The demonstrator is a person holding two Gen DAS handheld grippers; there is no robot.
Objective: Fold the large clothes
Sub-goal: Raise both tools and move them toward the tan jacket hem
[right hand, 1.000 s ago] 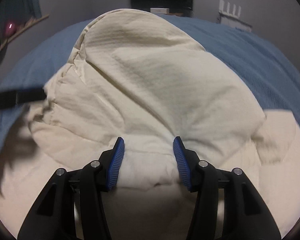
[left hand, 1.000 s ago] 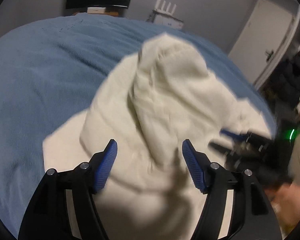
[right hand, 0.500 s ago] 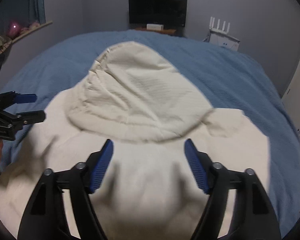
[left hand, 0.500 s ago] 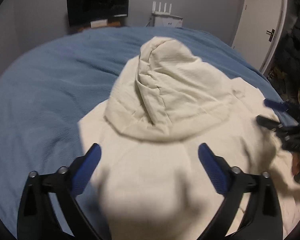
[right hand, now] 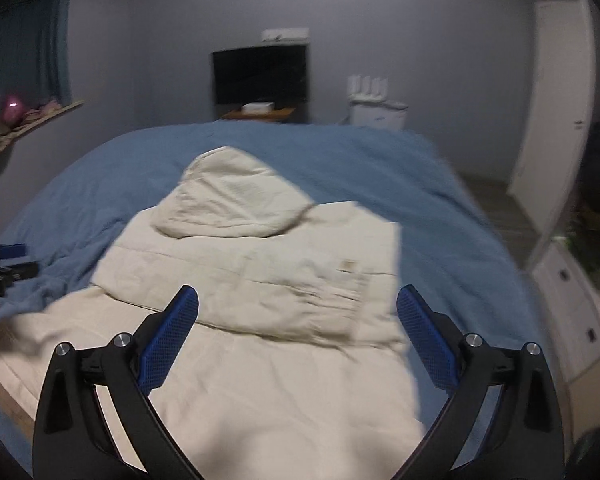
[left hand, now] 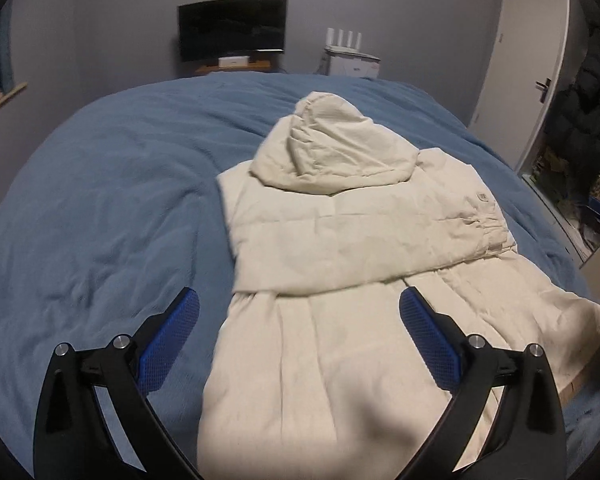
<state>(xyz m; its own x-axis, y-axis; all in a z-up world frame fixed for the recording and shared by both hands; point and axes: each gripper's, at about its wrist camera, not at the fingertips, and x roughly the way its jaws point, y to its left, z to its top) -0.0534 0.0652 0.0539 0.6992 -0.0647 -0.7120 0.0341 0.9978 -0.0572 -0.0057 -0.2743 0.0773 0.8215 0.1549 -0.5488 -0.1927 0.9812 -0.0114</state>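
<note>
- Hovering above the near part of the cream hooded jacket [left hand: 340, 240], the left gripper [left hand: 299, 344] tilts downward toward the bed [left hand: 100, 200], its black arms reaching in from the bottom of the left wrist view.
- Its jaws stand wide apart with nothing between them; the blue pads [left hand: 168, 344] touch no cloth.
- The right gripper [right hand: 298, 340] is angled down less steeply over the jacket's lower part, so more of the far wall shows in the right wrist view, which is blurred.
- Its jaws have just been opening and now stand wide, empty, with the blue pads [right hand: 428, 344] clear of the fabric.
- The jacket [right hand: 260, 300] lies flat on the blue bed cover, hood [left hand: 332, 152] at the far end, and one sleeve [left hand: 380, 240] folded across the chest with its cuff toward the right edge.
- At the left edge of the right wrist view the other gripper's blue tip [right hand: 12, 251] shows beside the jacket, apart from it.
- A dark television [left hand: 233, 26] and a white door [left hand: 528, 60] stand beyond the bed.
</note>
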